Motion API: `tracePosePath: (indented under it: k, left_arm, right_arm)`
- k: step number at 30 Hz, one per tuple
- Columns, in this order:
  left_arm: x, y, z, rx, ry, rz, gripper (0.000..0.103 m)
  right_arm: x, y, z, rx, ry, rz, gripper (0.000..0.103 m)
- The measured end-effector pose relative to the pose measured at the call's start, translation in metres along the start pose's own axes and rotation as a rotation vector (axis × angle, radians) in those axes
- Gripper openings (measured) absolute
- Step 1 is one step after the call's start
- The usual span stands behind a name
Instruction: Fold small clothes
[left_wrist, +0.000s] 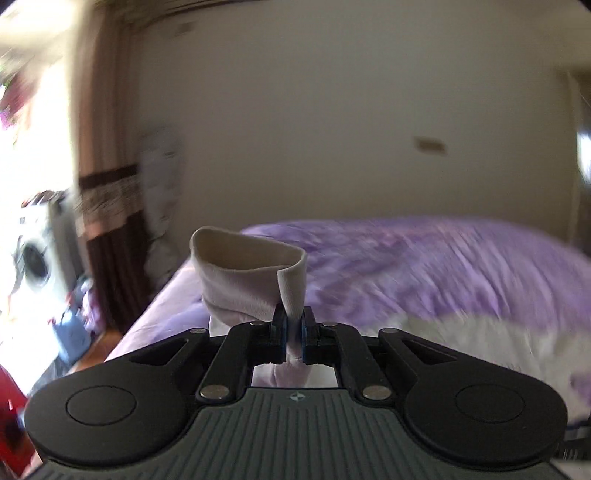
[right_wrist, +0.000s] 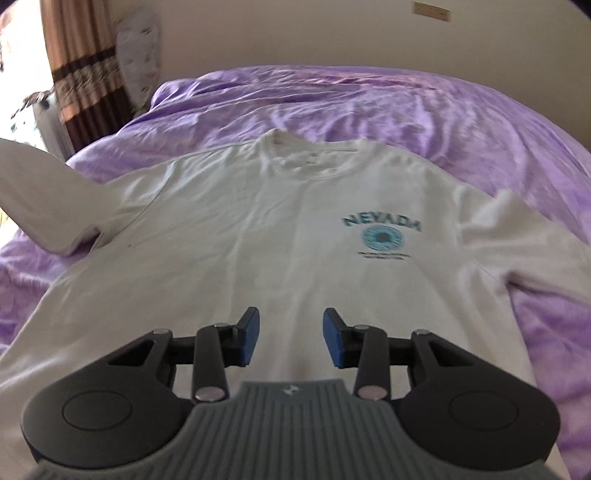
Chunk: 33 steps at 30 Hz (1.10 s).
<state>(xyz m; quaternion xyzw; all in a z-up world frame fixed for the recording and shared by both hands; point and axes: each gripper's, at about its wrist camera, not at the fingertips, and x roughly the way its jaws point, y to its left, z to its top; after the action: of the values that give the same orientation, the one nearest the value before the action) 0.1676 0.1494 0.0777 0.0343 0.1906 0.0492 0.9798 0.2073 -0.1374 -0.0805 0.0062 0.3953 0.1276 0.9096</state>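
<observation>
White T-shirt (right_wrist: 236, 236) lies face up on the purple bedspread (right_wrist: 369, 99), filling the centre of the right wrist view, collar toward the top of frame, "NEVADA" print at centre right. One sleeve (right_wrist: 40, 192) sticks up at the left edge of that view, raised off the bed; the other sleeve lies flat at the right edge.

Left gripper (left_wrist: 293, 338), lower centre of its view, is clamped tight on a pinch of the sleeve cuff (left_wrist: 251, 280); the cuff opening stands as a soft loop just above the jaws. Background there is blurred.

Right gripper (right_wrist: 290, 338), lower centre of its view, hangs over the shirt's lower body w/ jaws about half apart, nothing between the pads, apparently not touching the fabric.

Handling, as judged: thin cotton knit, light, fully limp, no stiffness, so it droops and drags whatever isn't supported. Not fragile, not slippery; rubber pads should hold a small pinch fine. Best grips prob. hems, cuff edge, shoulder seam, i.e. doubled fabric that won't stretch much. Pinching mid-panel risks catching the bedspread too, or both layers unevenly. Bed is soft, so pressing down gives little backing.
</observation>
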Motion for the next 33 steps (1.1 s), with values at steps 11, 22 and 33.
tracePosePath:
  k: [11, 22, 33]
  left_arm:
    - [0.05, -0.173, -0.124, 0.312, 0.321, -0.337, 0.008]
    - [0.025, -0.133, -0.129, 0.146, 0.463, -0.634, 0.047]
    - [0.039, -0.028, -0.08, 0.087, 0.395, -0.301, 0.05]
  right_arm:
    - [-0.036, -0.045, -0.023, 0.144, -0.054, -0.012, 0.036]
    - [-0.025, -0.06, -0.039, 0.287, 0.045, 0.12, 0.036]
    - [0.026, -0.065, -0.013, 0.555, 0.234, 0.355, 0.027]
